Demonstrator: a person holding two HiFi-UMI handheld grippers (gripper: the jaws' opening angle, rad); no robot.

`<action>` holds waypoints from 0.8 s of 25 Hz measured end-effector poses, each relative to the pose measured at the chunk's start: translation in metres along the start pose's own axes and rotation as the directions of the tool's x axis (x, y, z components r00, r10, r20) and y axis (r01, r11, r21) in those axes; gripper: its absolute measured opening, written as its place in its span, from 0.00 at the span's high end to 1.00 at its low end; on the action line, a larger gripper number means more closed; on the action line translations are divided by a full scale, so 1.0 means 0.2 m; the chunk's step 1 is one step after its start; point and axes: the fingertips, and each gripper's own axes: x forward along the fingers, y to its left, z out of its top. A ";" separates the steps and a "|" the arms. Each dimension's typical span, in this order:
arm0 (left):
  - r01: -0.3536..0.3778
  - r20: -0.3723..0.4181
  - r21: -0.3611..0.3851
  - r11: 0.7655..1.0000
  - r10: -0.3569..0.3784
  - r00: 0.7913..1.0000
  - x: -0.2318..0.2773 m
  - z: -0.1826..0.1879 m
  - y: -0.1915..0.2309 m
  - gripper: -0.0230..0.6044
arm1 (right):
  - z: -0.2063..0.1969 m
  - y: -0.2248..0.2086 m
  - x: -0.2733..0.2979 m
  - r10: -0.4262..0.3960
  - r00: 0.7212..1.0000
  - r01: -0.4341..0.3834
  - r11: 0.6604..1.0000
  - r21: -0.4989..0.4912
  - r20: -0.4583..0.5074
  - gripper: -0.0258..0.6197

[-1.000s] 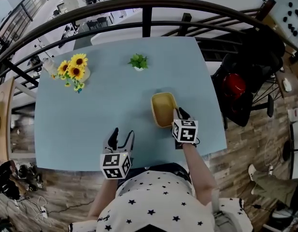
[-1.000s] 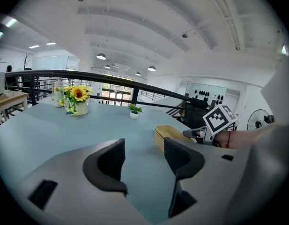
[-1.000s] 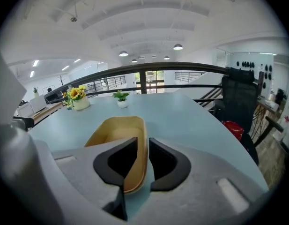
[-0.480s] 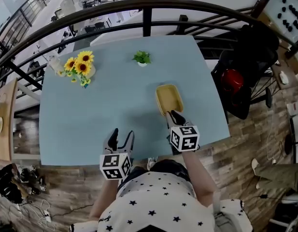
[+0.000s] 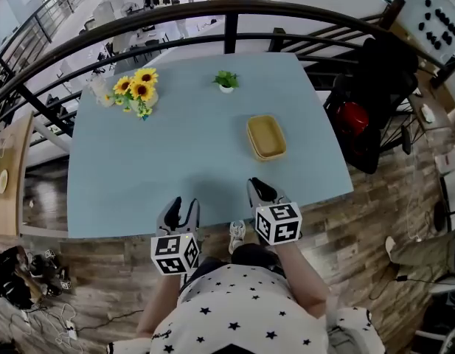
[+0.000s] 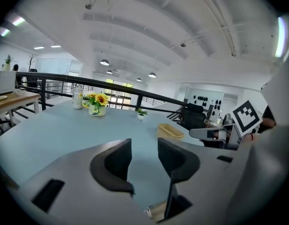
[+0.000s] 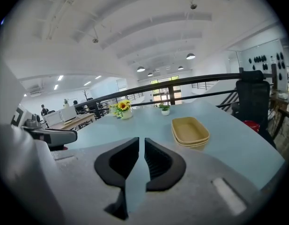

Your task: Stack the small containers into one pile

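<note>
Beyond containers, sunflowers (plus plant)

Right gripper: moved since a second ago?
Yes: right gripper drew back from the yellow containers to the table edge, jaws closing further on nothing.

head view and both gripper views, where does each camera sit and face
Head view: on the person's head, looking steeply down on the blue table, yellow container stack, left gripper, right gripper and starred shirt.
Left gripper view: on the left gripper, facing across the table toward the railing; its empty jaws, apart, have just been closing.
Right gripper view: on the right gripper, facing likewise; its empty jaws, nearly together, have just been closing.
Shared: both gripper views show the stack, sunflowers and small potted plant.
</note>
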 end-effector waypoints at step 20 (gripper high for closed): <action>-0.047 0.042 -0.013 0.999 0.048 0.998 -0.60 -0.17 0.10 0.91 | -0.15 0.64 -0.39 0.143 0.989 -0.138 0.986 -0.088 0.049 0.95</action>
